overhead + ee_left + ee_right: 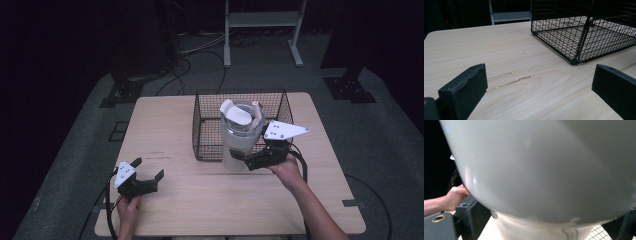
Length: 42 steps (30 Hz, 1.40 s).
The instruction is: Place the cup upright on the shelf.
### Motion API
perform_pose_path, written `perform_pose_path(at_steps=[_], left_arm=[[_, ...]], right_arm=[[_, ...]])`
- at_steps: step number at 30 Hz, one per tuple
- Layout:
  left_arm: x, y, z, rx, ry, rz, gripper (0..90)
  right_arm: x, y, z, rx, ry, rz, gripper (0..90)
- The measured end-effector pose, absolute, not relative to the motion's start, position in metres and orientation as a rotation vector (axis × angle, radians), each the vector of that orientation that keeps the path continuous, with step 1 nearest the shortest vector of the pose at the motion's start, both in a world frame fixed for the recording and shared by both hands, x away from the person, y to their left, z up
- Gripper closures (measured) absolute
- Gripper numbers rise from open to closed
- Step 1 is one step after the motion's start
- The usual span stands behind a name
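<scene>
Above the front edge of the black wire-mesh basket (210,107), the right gripper (252,161) has its jaws clamped on the lower body of a tall white plastic blender jug with a clear lidded top (240,135), holding it off the pale wooden table (200,200). The jug stands nearly upright, its long axis close to vertical, with the lid and its white flap facing up toward the high camera and the base pointing down near the basket's front wall; in the right gripper view its pale curved wall (536,165) sits close between the black jaws. The step in hand looks like carrying the jug, either into or out of the basket; which cannot be told from this moment alone. The next move calls for keeping the jug upright and its base clear of the wire rim. Well apart at the table's near left, the left gripper (149,176) rests with jaws spread, holding nothing.
</scene>
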<state>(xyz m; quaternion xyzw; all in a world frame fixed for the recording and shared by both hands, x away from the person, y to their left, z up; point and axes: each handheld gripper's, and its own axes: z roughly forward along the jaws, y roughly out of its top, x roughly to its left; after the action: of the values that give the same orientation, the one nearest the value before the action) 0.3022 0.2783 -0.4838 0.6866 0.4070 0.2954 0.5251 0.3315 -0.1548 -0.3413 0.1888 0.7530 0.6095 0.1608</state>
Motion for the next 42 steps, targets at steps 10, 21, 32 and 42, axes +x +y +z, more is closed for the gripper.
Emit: perform_pose_path(at_steps=[10,21,32,42], left_arm=[[0.303,0.279,-0.484,1.638,0.974,0.704,0.0],[0.303,0.279,-0.484,1.637,0.972,0.703,0.0],[0.303,0.279,-0.484,1.636,0.972,0.702,0.0],[0.303,0.279,-0.484,1.635,0.973,0.701,0.0]], right_arm=[[0.350,-0.149,-0.324,0.540,2.147,1.744,8.7],[0.391,-0.145,-0.311,0.581,2.127,1.748,8.7],[0.425,-0.137,-0.307,0.594,2.133,1.738,8.7],[0.451,-0.129,-0.321,0.576,2.138,1.767,8.7]])
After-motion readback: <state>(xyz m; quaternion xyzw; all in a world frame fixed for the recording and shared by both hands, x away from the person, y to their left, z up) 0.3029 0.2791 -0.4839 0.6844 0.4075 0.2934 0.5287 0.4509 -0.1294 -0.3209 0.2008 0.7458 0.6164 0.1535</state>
